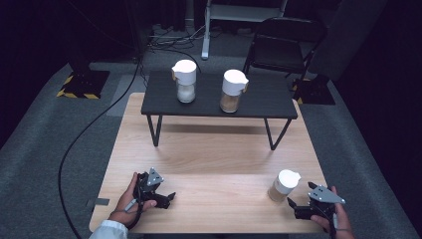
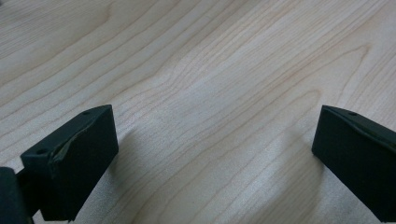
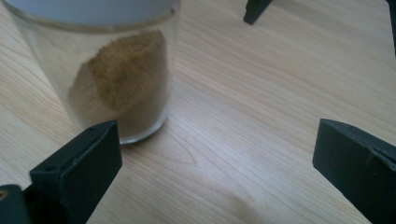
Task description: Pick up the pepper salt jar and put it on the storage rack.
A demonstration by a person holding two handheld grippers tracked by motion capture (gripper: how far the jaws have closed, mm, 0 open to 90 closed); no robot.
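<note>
the left gripper (image 1: 158, 194) rests low near the front left corner of the wooden surface (image 1: 214, 159), held in a hand (image 1: 130, 201), and in the left gripper view its fingers (image 2: 74, 161) stand wide apart with bare wood grain between them and nothing held. further in, toward the far edge, a low black shelf (image 1: 219, 97) stands on thin legs and carries two white-capped jars: one with pale contents (image 1: 185, 80) at its left part and one with brownish contents (image 1: 233, 90) to the right of it, well apart from both grippers. toward the front right corner stands a third jar (image 1: 283, 185), upright, white-lidded, partly filled with tan powder, and just beside it the right gripper (image 1: 304, 206) sits at the front edge in the other hand (image 1: 338, 221). in the right gripper view its fingers (image 3: 77, 172) are also wide apart and empty; the jar (image 3: 116, 79) lies off to the left of the gap, just beyond one finger, and whether they touch cannot be told. this looks like the approach before a grasp on the near jar. the next move likely calls for shifting the right gripper sideways so the glass body sits squarely between the fingers, then closing below the lid while keeping the jar upright, since the smooth glass may slip or tip.
</note>
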